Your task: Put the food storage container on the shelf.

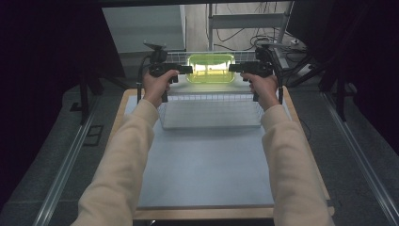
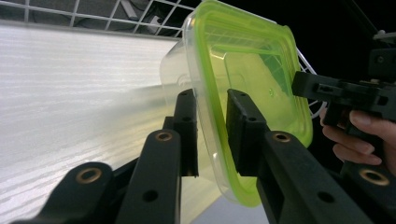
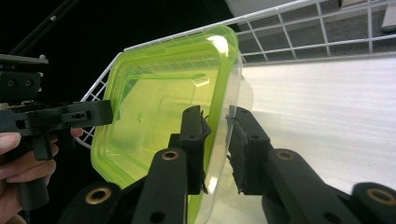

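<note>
A clear plastic container with a lime-green lid hangs in the air over the far end of the table, tipped up so that the lid faces me. My left gripper holds its left edge and my right gripper its right edge. In the left gripper view the two black jaws of the left gripper close over the rim of the container. In the right gripper view the right gripper pinches the opposite rim of the container.
Below the container stands a white wire basket with a pale ribbed liner. The table carries a light grey mat. Cables and a metal frame lie behind the table, and dark stands flank both sides.
</note>
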Motion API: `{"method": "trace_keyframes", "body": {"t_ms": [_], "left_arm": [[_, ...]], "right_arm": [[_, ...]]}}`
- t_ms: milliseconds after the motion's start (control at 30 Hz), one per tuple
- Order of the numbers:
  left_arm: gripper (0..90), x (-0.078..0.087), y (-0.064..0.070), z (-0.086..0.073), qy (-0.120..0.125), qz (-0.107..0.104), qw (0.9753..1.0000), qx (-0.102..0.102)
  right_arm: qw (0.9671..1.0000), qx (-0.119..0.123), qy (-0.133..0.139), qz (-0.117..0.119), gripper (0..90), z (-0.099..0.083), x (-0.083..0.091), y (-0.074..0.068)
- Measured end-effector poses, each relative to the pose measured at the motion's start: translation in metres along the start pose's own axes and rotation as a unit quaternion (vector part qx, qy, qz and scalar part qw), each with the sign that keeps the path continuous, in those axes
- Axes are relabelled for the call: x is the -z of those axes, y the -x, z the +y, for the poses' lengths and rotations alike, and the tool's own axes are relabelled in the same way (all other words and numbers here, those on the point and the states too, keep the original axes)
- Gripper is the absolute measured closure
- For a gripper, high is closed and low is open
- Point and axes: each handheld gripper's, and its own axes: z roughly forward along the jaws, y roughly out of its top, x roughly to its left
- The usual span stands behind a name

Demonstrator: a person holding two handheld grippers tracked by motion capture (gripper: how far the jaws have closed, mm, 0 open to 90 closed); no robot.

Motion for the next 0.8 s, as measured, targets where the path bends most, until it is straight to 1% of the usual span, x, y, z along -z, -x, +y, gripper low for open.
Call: {"method": "trace_keyframes", "body": {"t_ms": [33, 67, 100, 167, 300, 333, 400, 467, 500, 533, 567, 700, 733, 800], "left_arm": [[73.0, -0.002, -0.001, 0.000, -0.002, 0.004, 1.0000, 0.001], [71.5, -0.004, -0.001, 0.000, -0.001, 0.007, 1.0000, 0.001], [70.7, -0.005, -0.001, 0.000, 0.001, 0.008, 1.0000, -0.001], [69.6, -0.007, -0.002, 0.000, 0.003, 0.008, 1.0000, -0.005], [64.4, -0.009, -0.003, 0.000, 0.009, 0.016, 0.9998, -0.009], [62.0, -0.010, -0.003, 0.000, 0.009, 0.018, 0.9998, -0.010], [57.1, -0.011, -0.003, -0.001, 0.011, 0.027, 0.9993, -0.022], [52.8, -0.012, -0.003, -0.001, 0.014, 0.032, 0.9991, -0.025], [49.7, -0.013, -0.003, -0.001, 0.015, 0.036, 0.9989, -0.026], [44.6, -0.013, -0.003, -0.002, 0.016, 0.039, 0.9988, -0.026], [41.1, -0.013, -0.003, -0.002, 0.018, 0.038, 0.9987, -0.028], [29.7, -0.009, 0.001, -0.001, 0.037, 0.038, 0.9980, -0.035], [27.6, -0.007, 0.003, -0.001, 0.047, 0.039, 0.9974, -0.039], [25.5, -0.002, 0.007, -0.001, 0.054, 0.038, 0.9966, -0.049]], "right_arm": [[1.0000, 0.005, -0.001, -0.007, 72.7, 0.000, -0.001, 0.000], [0.9997, 0.012, -0.004, -0.020, 71.0, 0.000, -0.002, 0.000], [0.9996, 0.013, -0.004, -0.025, 70.3, -0.001, -0.003, 0.000], [0.9996, 0.009, -0.003, -0.028, 69.6, -0.001, -0.003, 0.001], [0.9991, 0.017, -0.001, -0.040, 67.0, -0.002, -0.003, 0.001], [0.9989, 0.019, -0.002, -0.042, 66.3, -0.002, -0.003, 0.000], [0.9987, 0.018, 0.000, -0.048, 65.6, -0.002, -0.003, 0.000], [0.9986, 0.020, -0.001, -0.048, 63.9, -0.002, -0.002, 0.000], [0.9984, 0.023, -0.002, -0.052, 62.2, -0.002, -0.002, 0.000], [0.9981, 0.025, 0.000, -0.057, 59.4, -0.002, -0.002, 0.000], [0.9978, 0.026, 0.002, -0.061, 56.8, -0.002, -0.001, -0.001], [0.9974, 0.035, 0.020, -0.060, 50.2, -0.003, 0.005, -0.004], [0.9972, 0.040, 0.022, -0.059, 48.8, -0.003, 0.007, -0.005], [0.9962, 0.053, 0.029, -0.063, 44.8, -0.005, 0.012, -0.008]]}}
